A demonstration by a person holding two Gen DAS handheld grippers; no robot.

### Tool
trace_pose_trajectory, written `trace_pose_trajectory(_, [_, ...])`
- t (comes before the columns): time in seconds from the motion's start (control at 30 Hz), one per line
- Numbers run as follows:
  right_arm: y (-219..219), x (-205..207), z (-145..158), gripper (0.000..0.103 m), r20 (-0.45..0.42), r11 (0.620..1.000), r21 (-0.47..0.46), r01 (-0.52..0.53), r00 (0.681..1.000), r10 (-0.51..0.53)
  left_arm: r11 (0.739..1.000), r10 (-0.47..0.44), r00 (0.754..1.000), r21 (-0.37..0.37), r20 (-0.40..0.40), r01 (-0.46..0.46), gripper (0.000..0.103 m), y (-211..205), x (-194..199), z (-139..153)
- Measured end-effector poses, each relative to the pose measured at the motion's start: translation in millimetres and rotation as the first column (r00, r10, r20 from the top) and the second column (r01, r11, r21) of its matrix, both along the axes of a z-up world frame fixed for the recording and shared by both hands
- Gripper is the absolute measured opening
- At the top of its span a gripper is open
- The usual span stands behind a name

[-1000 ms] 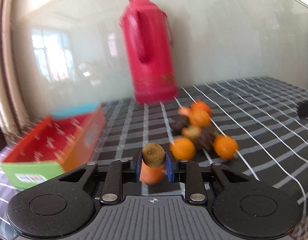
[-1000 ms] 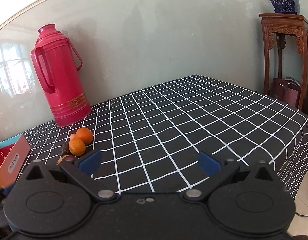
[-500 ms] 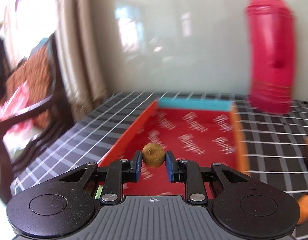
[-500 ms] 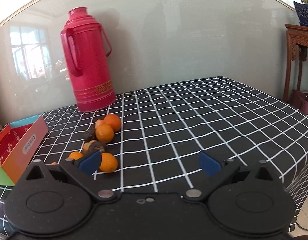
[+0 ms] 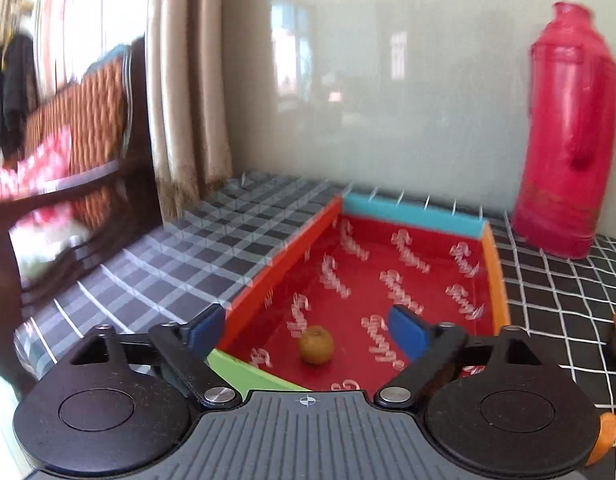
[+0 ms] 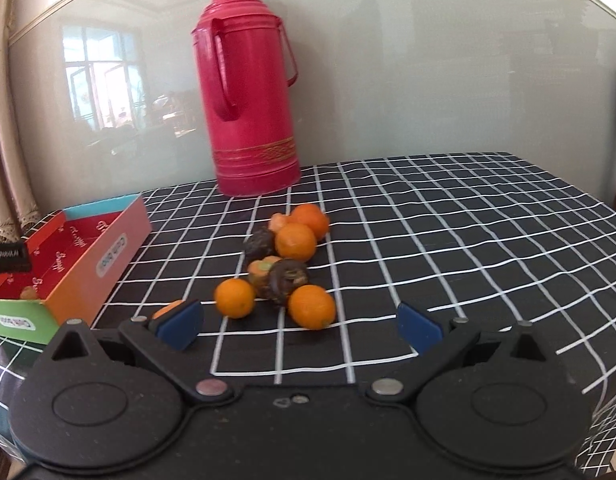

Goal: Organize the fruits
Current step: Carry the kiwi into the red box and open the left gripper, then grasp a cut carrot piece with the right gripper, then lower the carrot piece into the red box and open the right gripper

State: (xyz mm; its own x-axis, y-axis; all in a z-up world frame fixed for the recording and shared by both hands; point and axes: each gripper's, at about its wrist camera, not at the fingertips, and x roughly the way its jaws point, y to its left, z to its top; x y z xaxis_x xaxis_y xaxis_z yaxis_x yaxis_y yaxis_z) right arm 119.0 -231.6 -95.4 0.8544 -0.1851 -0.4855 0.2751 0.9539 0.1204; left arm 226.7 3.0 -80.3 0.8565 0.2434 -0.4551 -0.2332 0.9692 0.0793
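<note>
A small brown fruit (image 5: pixel 316 345) lies on the red floor of the open cardboard box (image 5: pixel 412 280). My left gripper (image 5: pixel 308 330) hangs open above the box's near end, empty. In the right wrist view the box (image 6: pixel 108 256) stands at the left, with the fruit (image 6: pixel 29 293) just showing inside. A pile of oranges (image 6: pixel 296 242) and dark fruits (image 6: pixel 287 276) lies mid-table. My right gripper (image 6: pixel 300 326) is open and empty, just short of the nearest oranges (image 6: pixel 312 306).
A tall red thermos (image 6: pixel 250 92) stands behind the pile by the wall. The table has a black checked cloth (image 6: pixel 448 240). A wooden chair (image 5: pixel 68 152) and curtain stand beyond the table's left edge. A carrot-like orange piece (image 6: pixel 168 310) lies by my right gripper's left finger.
My left gripper swung left over the box, opened and let the brown fruit drop into it. My right gripper has turned left toward the fruit pile, still open.
</note>
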Motion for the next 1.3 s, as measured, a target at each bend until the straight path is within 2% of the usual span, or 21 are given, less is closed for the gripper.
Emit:
trace_pose_trajectory(0.07, [7,6,-3,0.097,-0.014,0.999,0.016,-0.030,0.999,0.030,0.999,-0.019,0.999,0.029,0.030,0.018,0.095,-2,-11,6])
trace_pose_trajectory(0.17, [20,17,-7,0.093,-0.039,0.997,0.015,-0.071,0.997,0.072,1.000,0.006,0.997,0.025,0.077,-0.008,0.103,9,-30,16])
trace_pose_trajectory(0.27, [35,27,-10,0.087,-0.046,0.994,-0.001,-0.105,0.993,0.105,0.998,0.044,0.992,0.039,0.114,-0.049,0.103,26,-43,24])
trace_pose_trajectory(0.3, [40,30,-11,0.081,-0.049,0.993,-0.002,-0.119,0.992,0.119,0.997,0.059,0.991,0.041,0.119,-0.064,0.103,33,-47,25])
trace_pose_trajectory(0.4, [53,40,-16,0.070,-0.070,0.988,-0.018,-0.156,0.985,0.155,0.995,0.098,0.989,0.011,0.112,-0.100,0.103,57,-54,26])
trace_pose_trajectory(0.57, [64,53,-19,0.061,-0.080,0.986,-0.061,-0.153,0.986,0.148,0.985,0.175,0.979,-0.033,0.109,-0.172,0.103,90,-67,23])
trace_pose_trajectory(0.63, [64,58,-21,0.042,-0.093,0.986,-0.040,-0.161,0.983,0.156,0.980,0.197,0.975,-0.046,0.099,-0.193,0.103,99,-66,19])
trace_pose_trajectory(0.7, [63,63,-25,0.036,-0.113,0.985,-0.017,-0.170,0.979,0.167,0.977,0.211,0.974,-0.053,0.085,-0.207,0.103,105,-64,15])
trace_pose_trajectory(0.8, [72,64,-28,0.028,-0.113,0.983,-0.070,-0.172,0.980,0.164,0.975,0.221,0.973,-0.055,0.070,-0.217,0.103,110,-64,11])
trace_pose_trajectory(0.9, [78,64,-30,0.027,-0.111,0.978,-0.116,-0.175,0.981,0.162,0.973,0.230,0.971,-0.053,0.068,-0.226,0.103,112,-65,11])
trace_pose_trajectory(1.0, [80,63,-28,0.027,-0.098,0.975,-0.104,-0.196,0.978,0.186,0.969,0.243,0.968,-0.054,0.068,-0.239,0.103,114,-66,12])
trace_pose_trajectory(1.1, [83,57,-15,0.027,-0.018,0.969,-0.074,-0.234,0.972,0.234,0.966,0.255,0.965,-0.066,0.054,-0.251,0.103,119,-66,10])
trace_pose_trajectory(1.3, [107,63,17,0.027,0.107,0.928,-0.079,-0.364,0.923,0.371,0.955,0.287,0.957,-0.089,0.041,-0.283,0.103,130,-68,8])
